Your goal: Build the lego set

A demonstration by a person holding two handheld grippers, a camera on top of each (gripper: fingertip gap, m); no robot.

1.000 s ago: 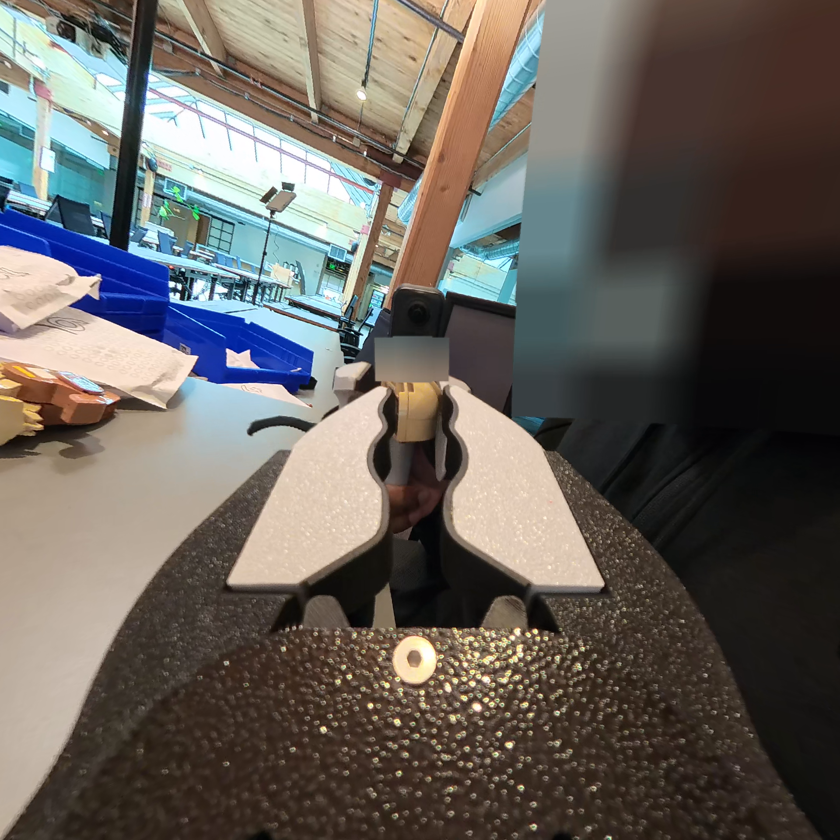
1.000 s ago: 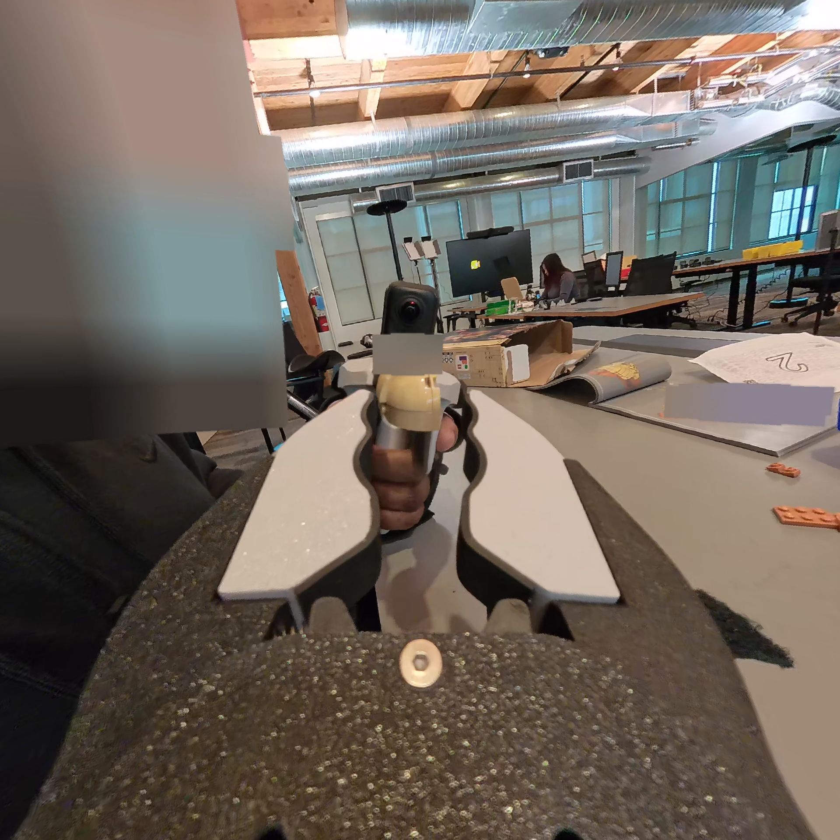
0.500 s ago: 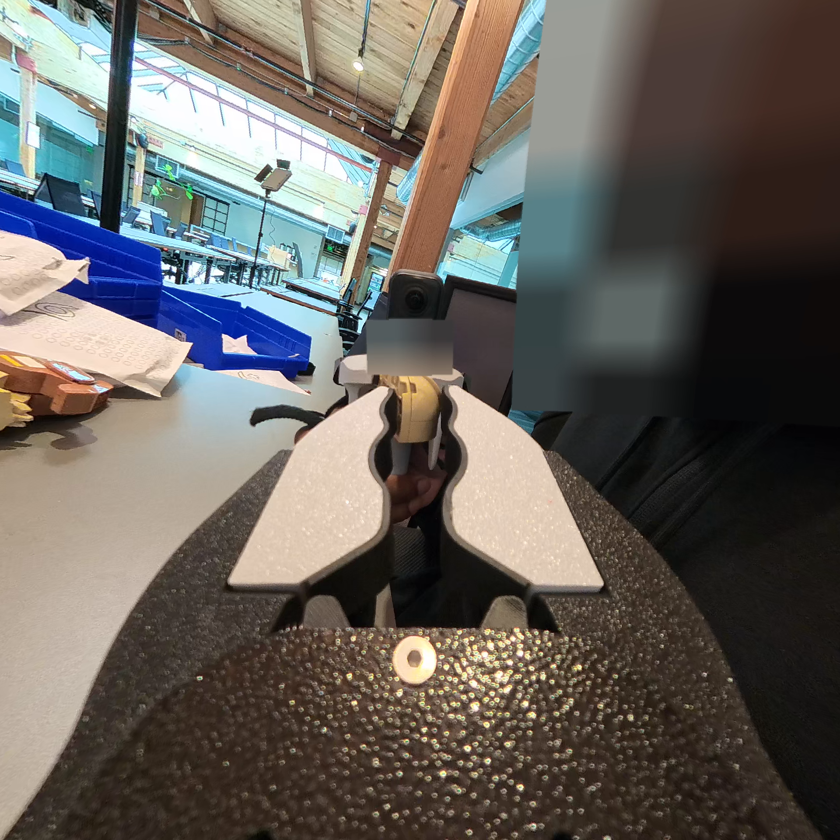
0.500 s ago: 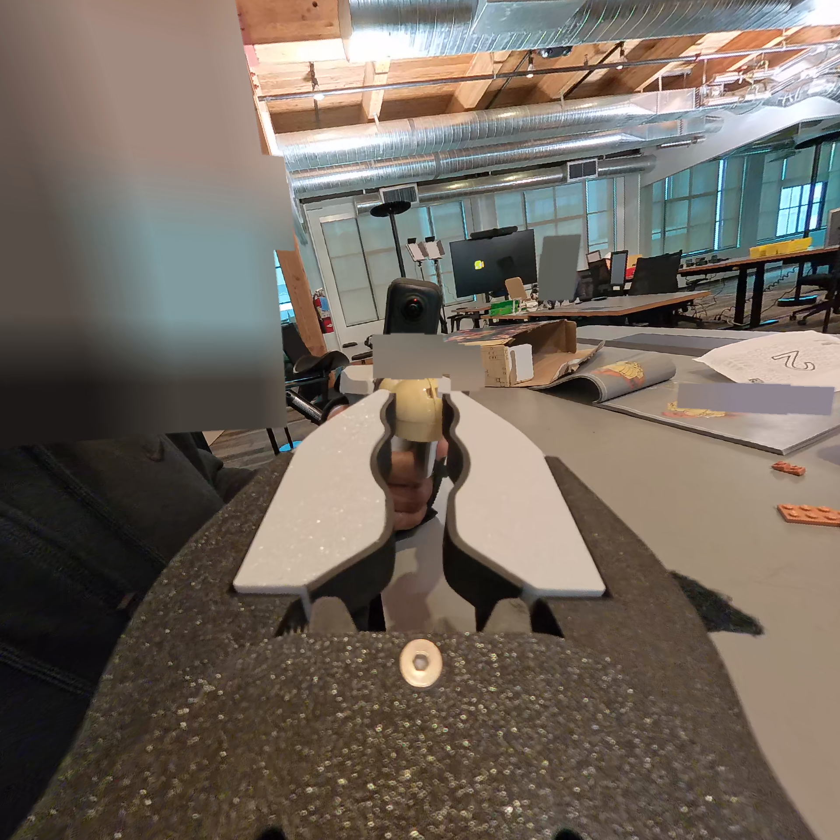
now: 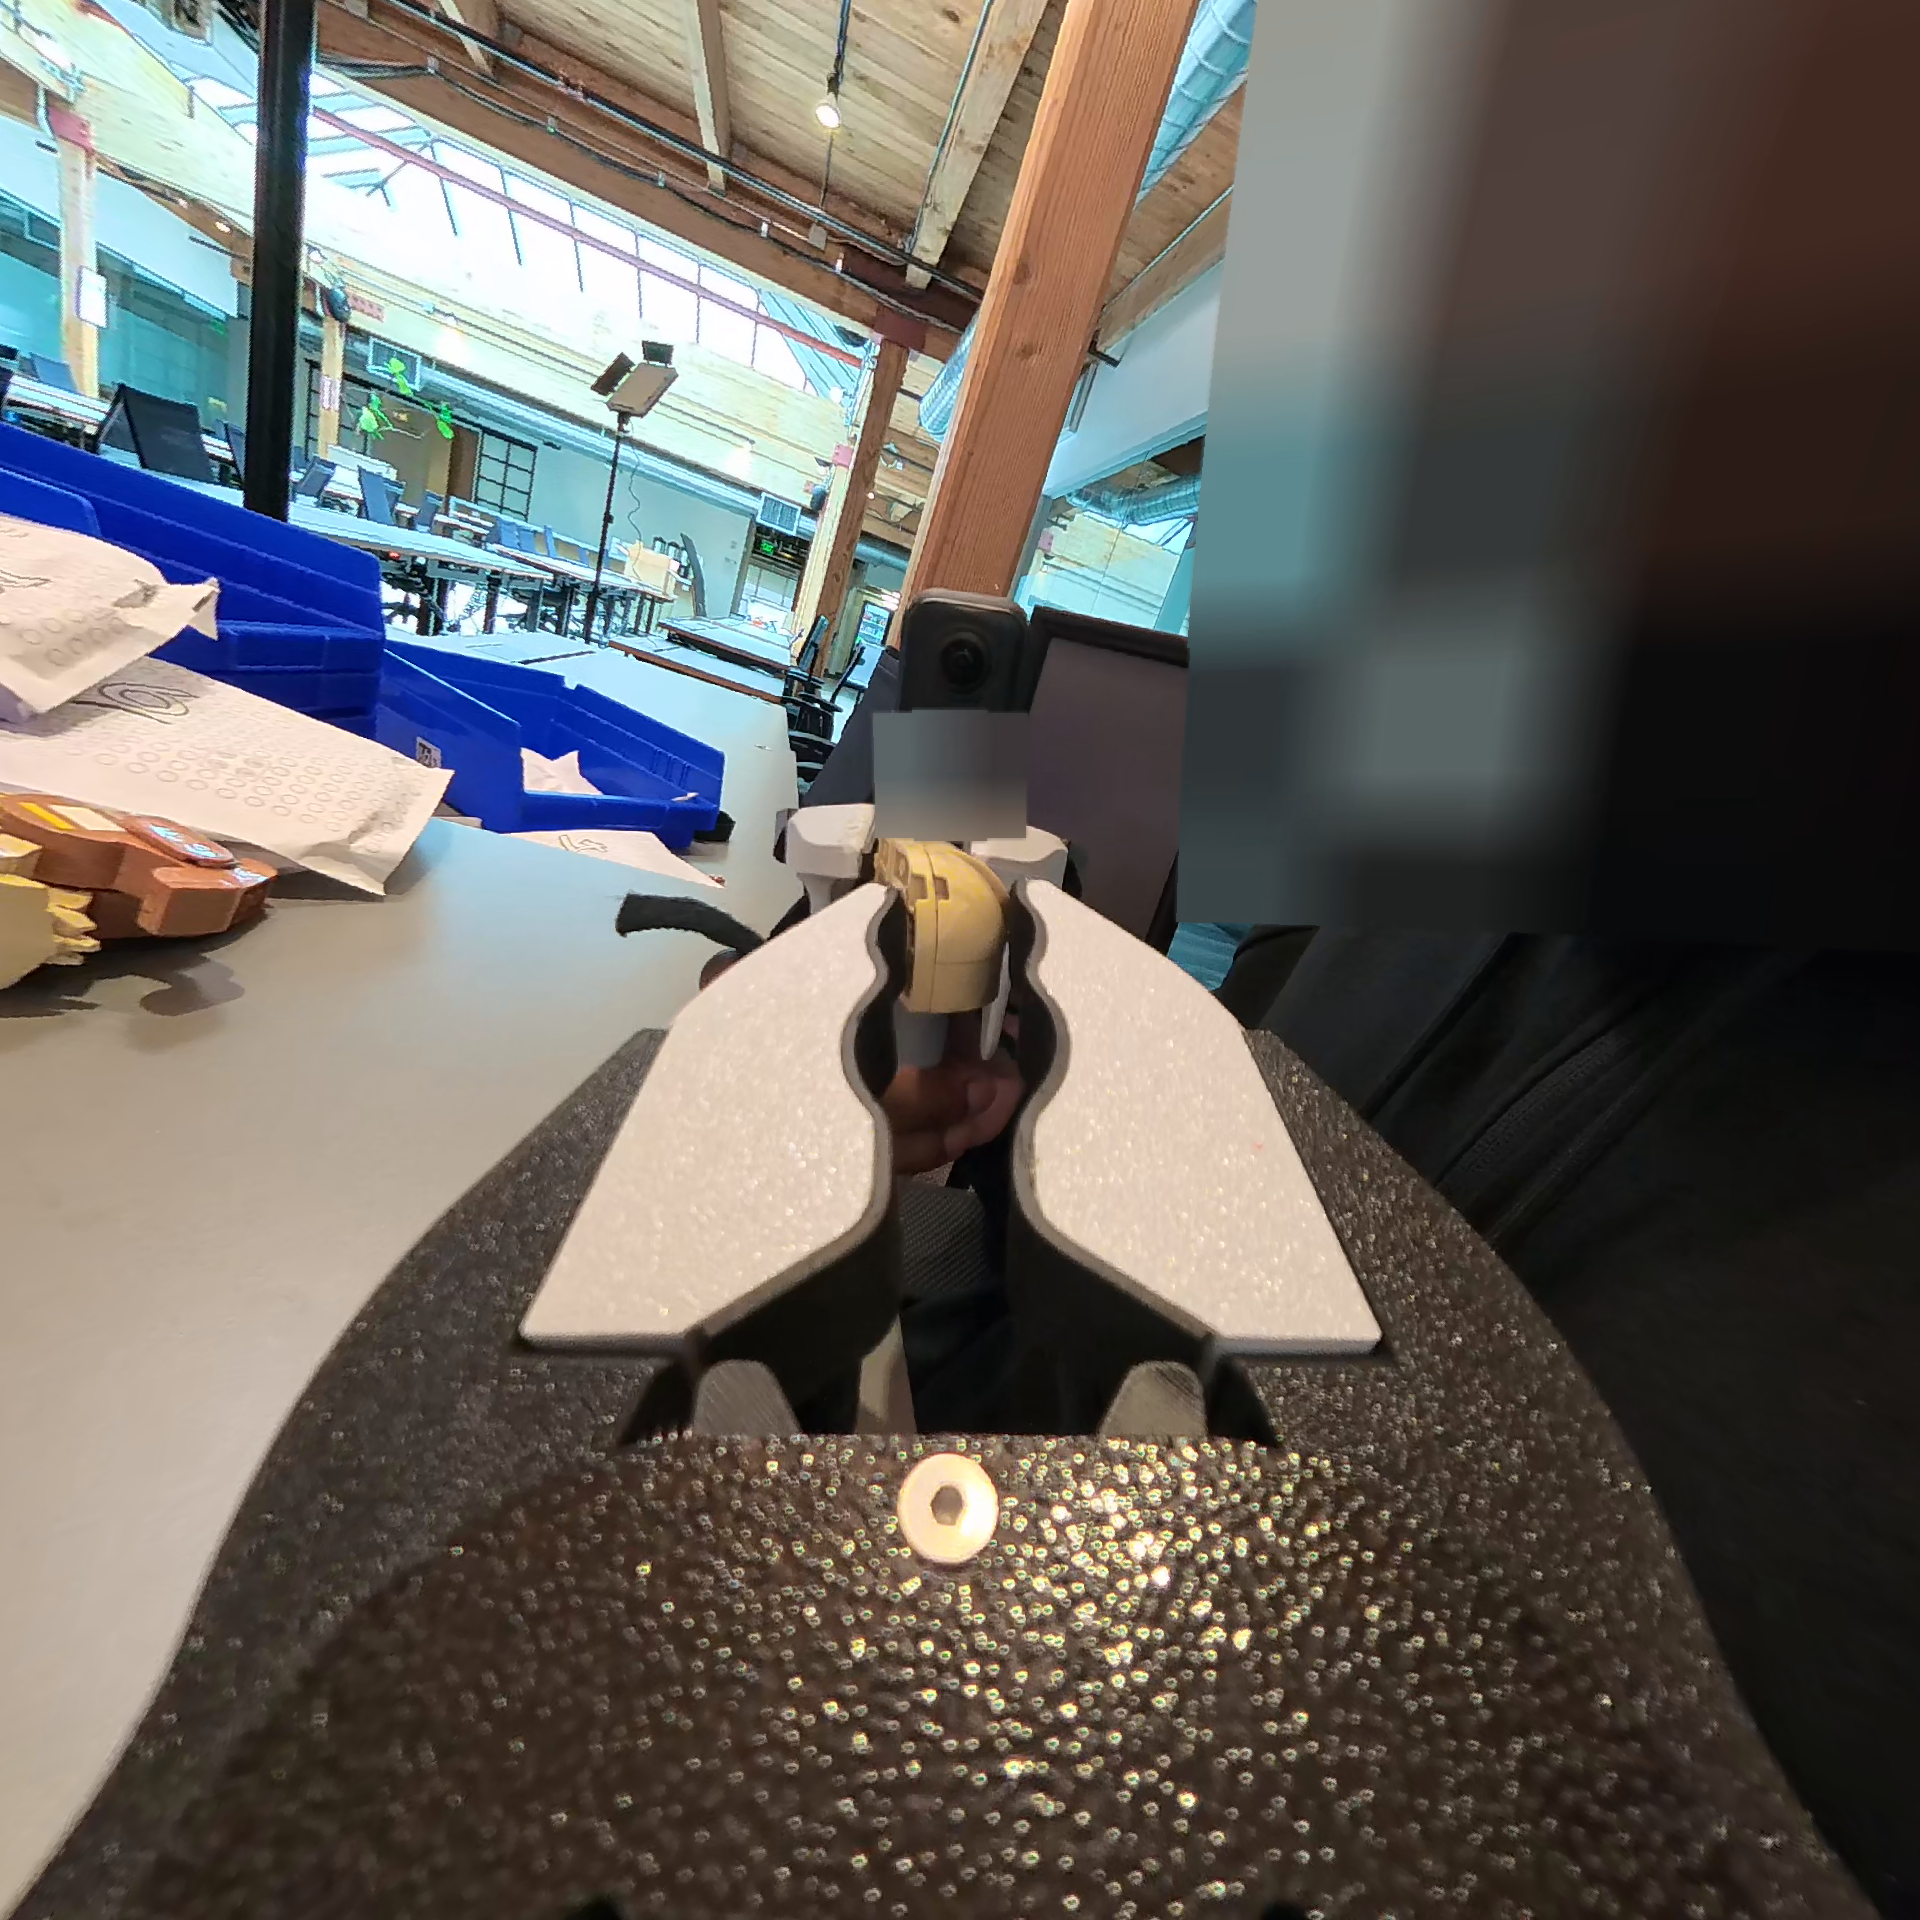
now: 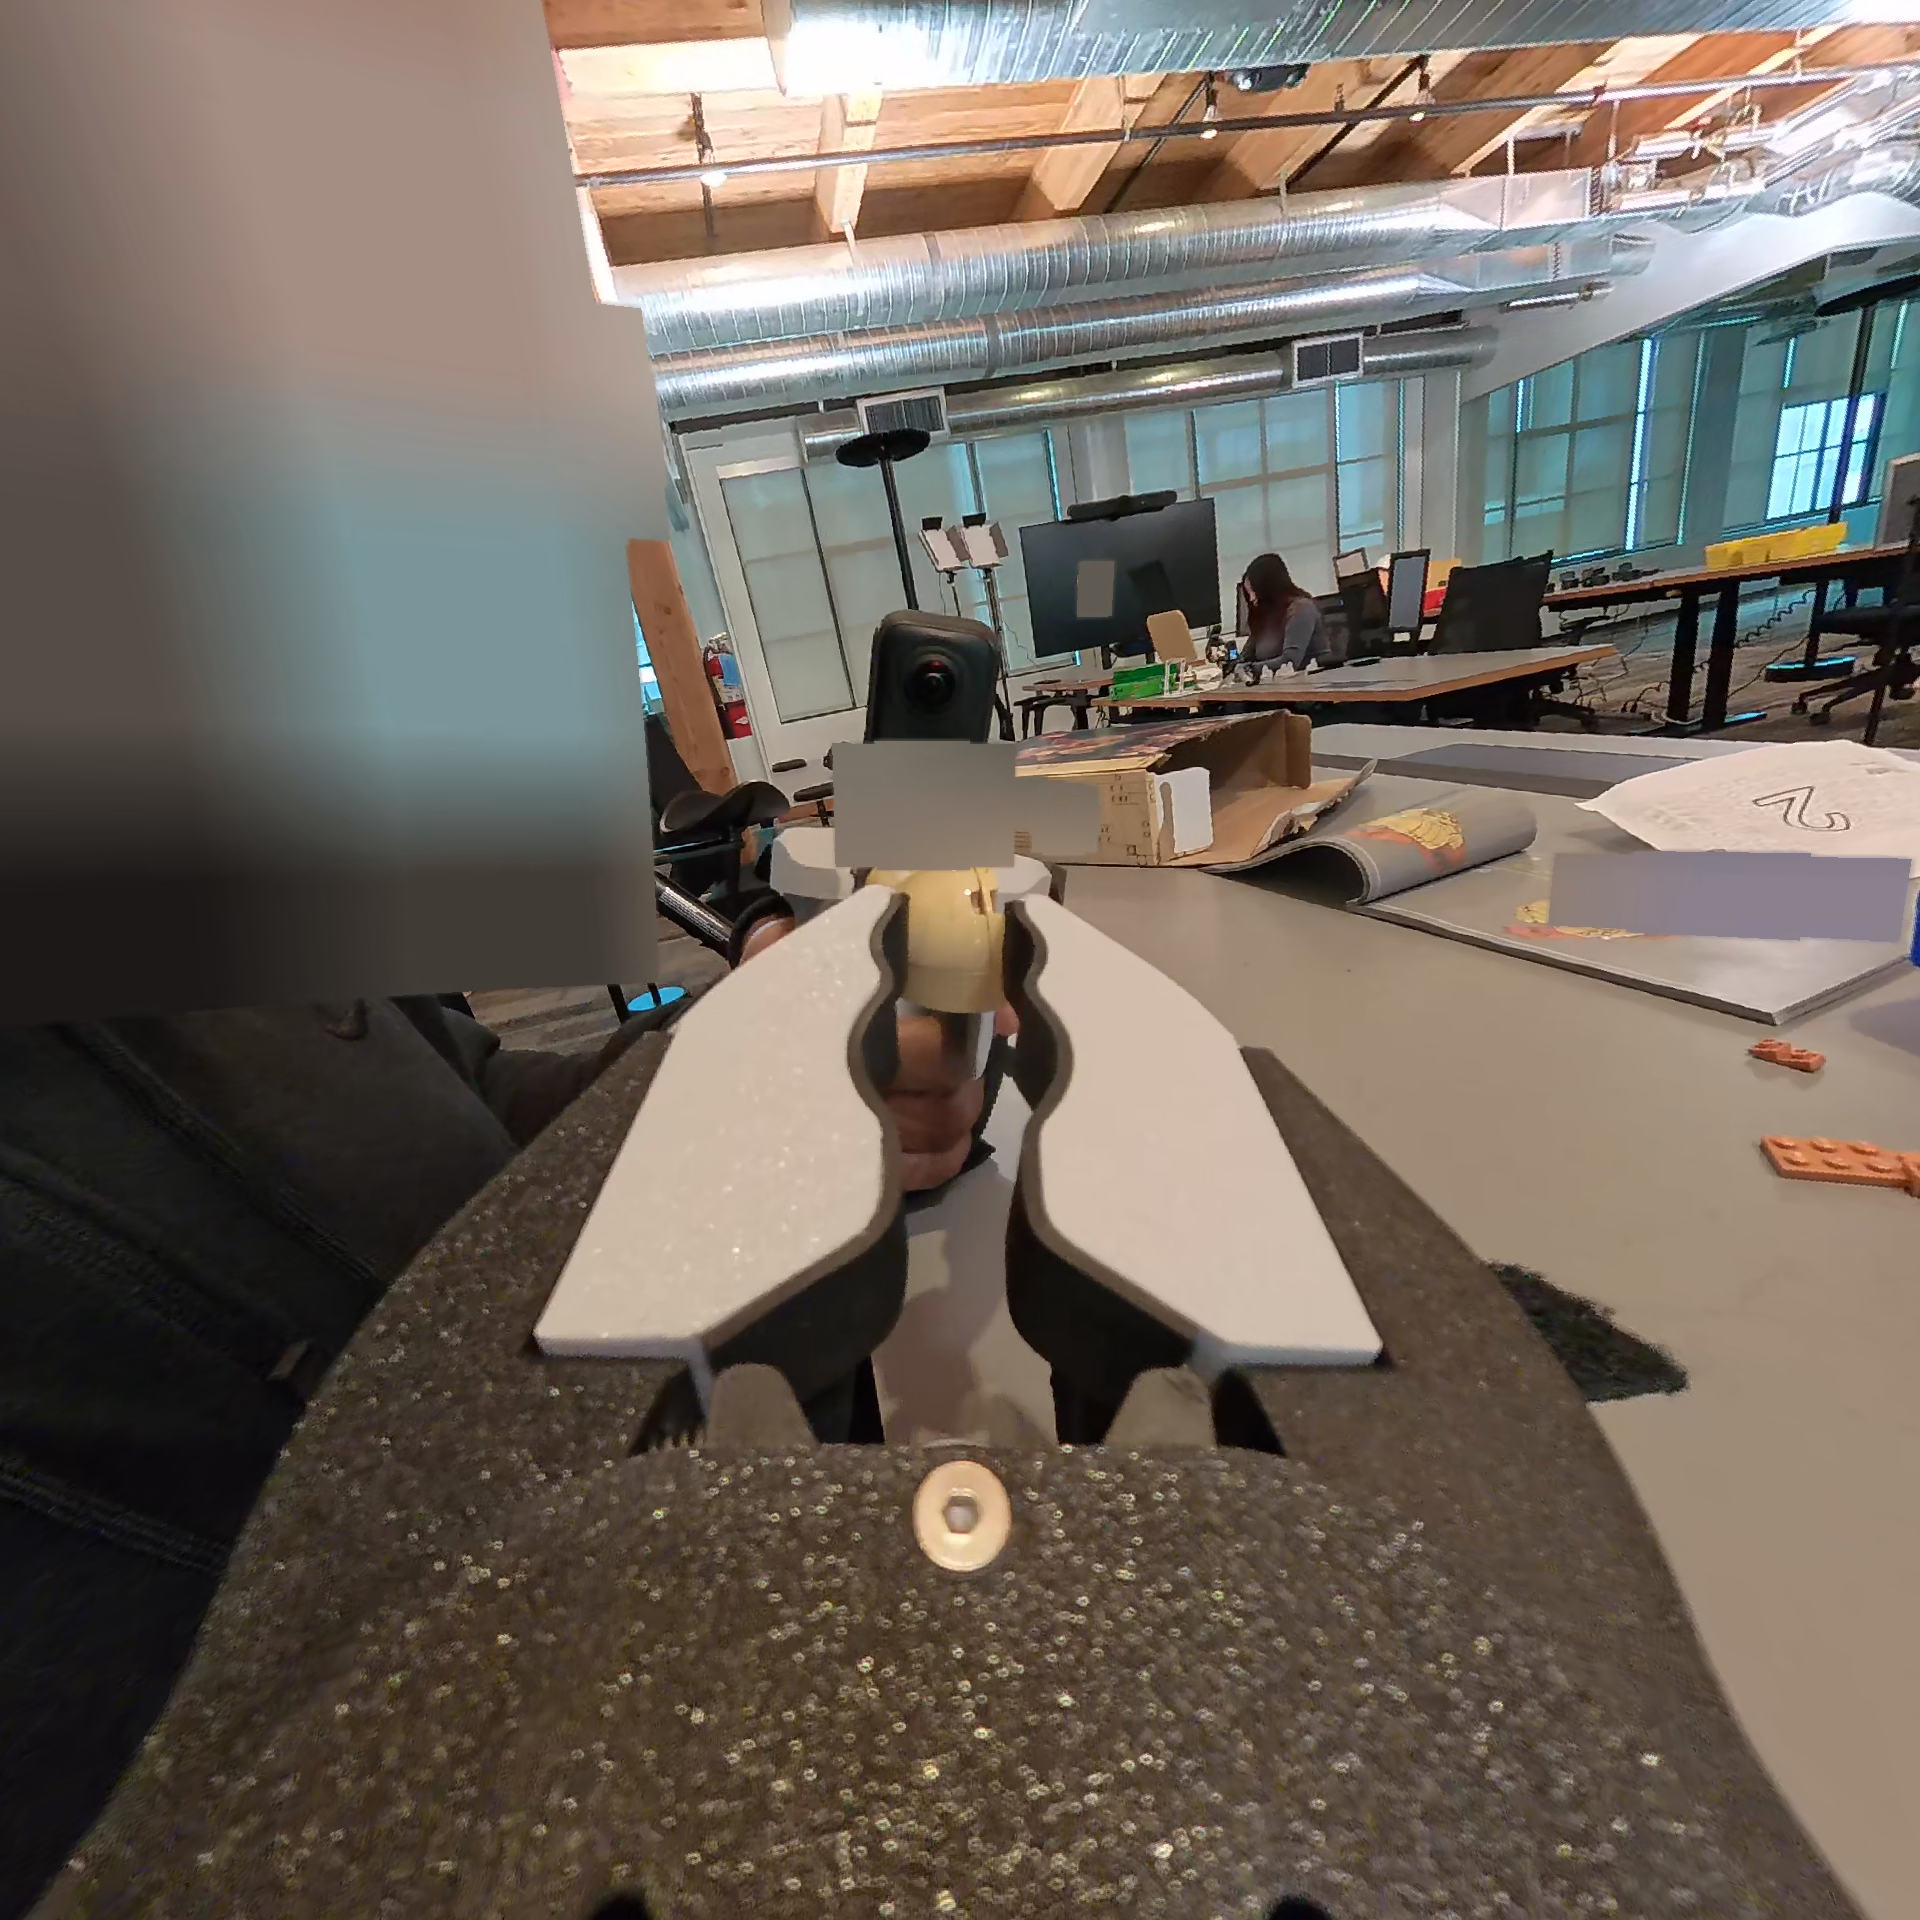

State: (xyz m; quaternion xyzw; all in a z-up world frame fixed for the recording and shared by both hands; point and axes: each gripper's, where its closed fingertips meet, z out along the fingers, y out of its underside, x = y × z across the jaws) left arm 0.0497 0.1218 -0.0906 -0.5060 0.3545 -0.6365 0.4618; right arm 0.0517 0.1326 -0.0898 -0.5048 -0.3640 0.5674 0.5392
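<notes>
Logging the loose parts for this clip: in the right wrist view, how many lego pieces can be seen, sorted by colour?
Orange plates, lying on the table: 2
Tan piece, held up off the table: 1
Total: 3

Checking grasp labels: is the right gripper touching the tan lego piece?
Touching. In the right wrist view, the right gripper has both fingertips pressed against the sides of the tan lego piece, with no gap on either side.
</notes>
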